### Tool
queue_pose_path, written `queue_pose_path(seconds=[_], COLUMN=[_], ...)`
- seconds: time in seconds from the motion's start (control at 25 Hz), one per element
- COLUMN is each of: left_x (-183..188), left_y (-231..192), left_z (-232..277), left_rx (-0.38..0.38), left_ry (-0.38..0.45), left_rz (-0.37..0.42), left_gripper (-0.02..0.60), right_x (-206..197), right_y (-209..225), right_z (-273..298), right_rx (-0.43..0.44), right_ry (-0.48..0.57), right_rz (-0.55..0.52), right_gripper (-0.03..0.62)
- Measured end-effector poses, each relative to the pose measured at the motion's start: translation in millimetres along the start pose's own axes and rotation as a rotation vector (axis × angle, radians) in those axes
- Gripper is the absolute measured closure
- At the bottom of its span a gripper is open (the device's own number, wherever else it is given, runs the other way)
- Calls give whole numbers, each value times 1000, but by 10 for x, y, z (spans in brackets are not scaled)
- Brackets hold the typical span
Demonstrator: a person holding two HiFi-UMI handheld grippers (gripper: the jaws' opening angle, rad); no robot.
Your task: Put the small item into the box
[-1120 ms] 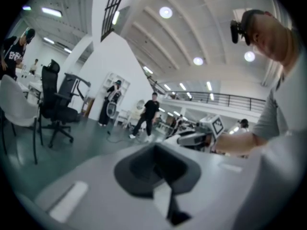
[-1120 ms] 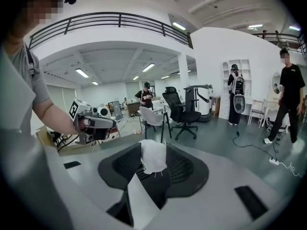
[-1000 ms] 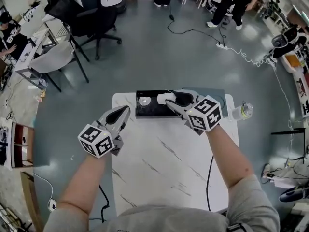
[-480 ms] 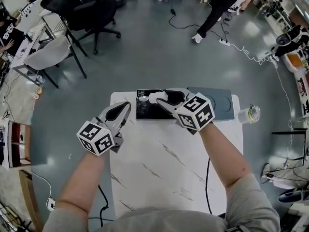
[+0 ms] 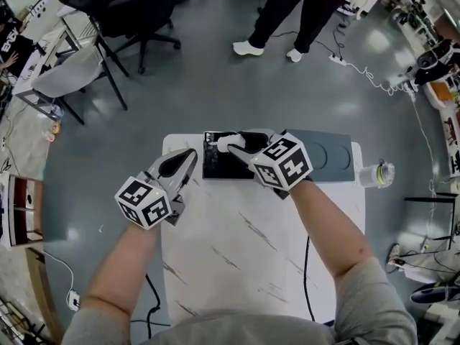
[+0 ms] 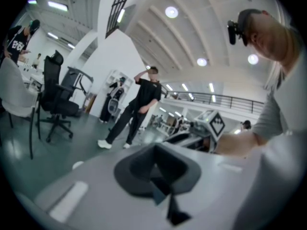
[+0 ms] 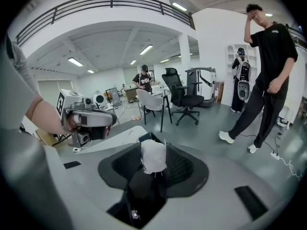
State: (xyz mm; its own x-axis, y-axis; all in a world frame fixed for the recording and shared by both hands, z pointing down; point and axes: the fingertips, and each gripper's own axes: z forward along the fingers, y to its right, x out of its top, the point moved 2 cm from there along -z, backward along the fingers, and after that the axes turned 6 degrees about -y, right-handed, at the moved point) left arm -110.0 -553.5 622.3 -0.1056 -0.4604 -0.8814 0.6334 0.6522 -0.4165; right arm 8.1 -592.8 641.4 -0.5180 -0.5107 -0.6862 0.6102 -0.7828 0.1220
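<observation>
White and crumpled, the small item [image 7: 153, 155] is clamped between the pads of the right claw [image 7: 153, 163]. Its frayed edges show in the right gripper view. In the head view it hangs over the black box [image 5: 215, 167], which lies at the table's [image 5: 237, 250] far edge. The right claw covers most of the box, so its inside is hard to make out. A grey flat panel [image 5: 327, 160] lies just right of the box, towards the far right corner. The left claw [image 5: 188, 157] is off the box's near left corner, its jaws drawn together on nothing. At the right edge is a clear bottle [image 5: 379, 172]; whether it rests on the table I cannot tell. Beyond the far edge stands a person [image 5: 287, 9], cut off above the waist.
</observation>
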Motion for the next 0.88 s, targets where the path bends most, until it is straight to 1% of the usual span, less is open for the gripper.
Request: queue_pose_path(seconds=[0.24,0.52,0.88], left_x=[-8,-57,-96], left_y=[-62,-113,-135], left_z=[8,6,-5], left_rx=[-1,-3,0], left_ry=[0,5,2], left_rz=[-1,-12,-17], left_gripper=[575,575,575], right_x=[14,-63,-126], right_y=[-54,-107,-108], right_z=[168,301,376], right_rx=[0,-23,-30], right_ry=[-49,-98,-121], right_rz=[13,-31,-39], right_gripper=[430,430,430])
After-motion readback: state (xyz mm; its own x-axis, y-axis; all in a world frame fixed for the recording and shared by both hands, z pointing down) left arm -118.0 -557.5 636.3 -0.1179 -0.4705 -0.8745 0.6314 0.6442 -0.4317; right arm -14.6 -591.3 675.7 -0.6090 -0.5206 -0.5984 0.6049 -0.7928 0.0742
